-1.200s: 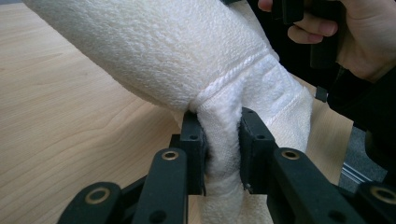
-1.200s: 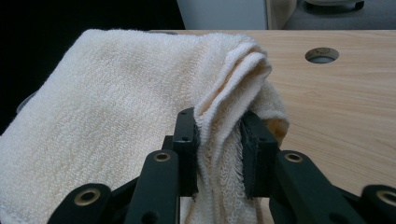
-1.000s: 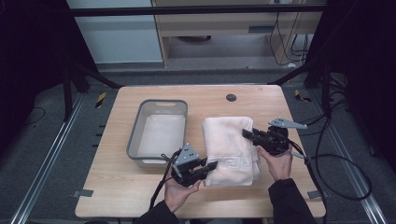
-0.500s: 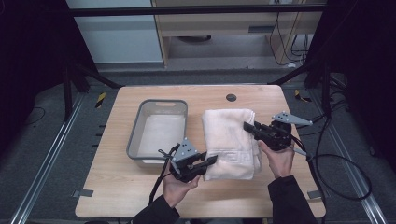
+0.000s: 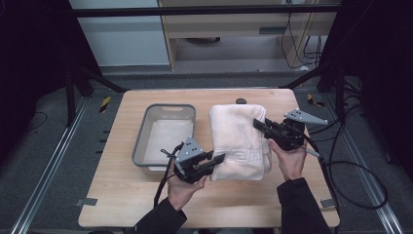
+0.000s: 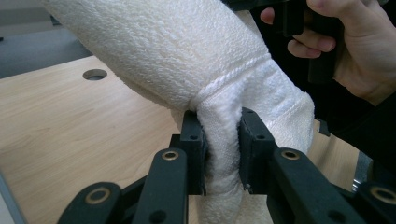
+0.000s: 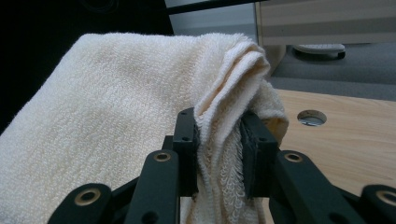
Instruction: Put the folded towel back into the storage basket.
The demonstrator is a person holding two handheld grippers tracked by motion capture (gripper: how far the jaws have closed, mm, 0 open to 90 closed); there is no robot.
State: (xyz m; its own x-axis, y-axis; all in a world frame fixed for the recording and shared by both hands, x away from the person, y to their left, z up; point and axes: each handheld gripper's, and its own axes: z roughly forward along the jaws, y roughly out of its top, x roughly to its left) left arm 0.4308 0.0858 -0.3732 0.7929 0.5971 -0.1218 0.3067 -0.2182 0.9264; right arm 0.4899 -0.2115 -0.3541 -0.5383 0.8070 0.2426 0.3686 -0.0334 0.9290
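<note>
A folded cream towel (image 5: 238,139) lies on the wooden table (image 5: 122,200), right of a grey tub (image 5: 165,134). My left gripper (image 5: 219,158) is shut on the towel's near left edge; in the left gripper view the towel (image 6: 187,51) bunches between the pads (image 6: 192,140) and its edge is lifted off the table. My right gripper (image 5: 258,124) is shut on the towel's right edge near the far corner. The right gripper view has folded layers of the towel (image 7: 116,107) pinched between its pads (image 7: 254,149).
The grey tub has nothing in it and stands left of centre on the table. A round hole (image 5: 240,101) sits in the tabletop near the far edge, past the towel. Cables (image 5: 350,165) trail off the table's right side. Dark frame legs stand around the table.
The towel has been drawn toward the far side. My right gripper moved up and away with its edge; my left gripper kept its hold near the front.
</note>
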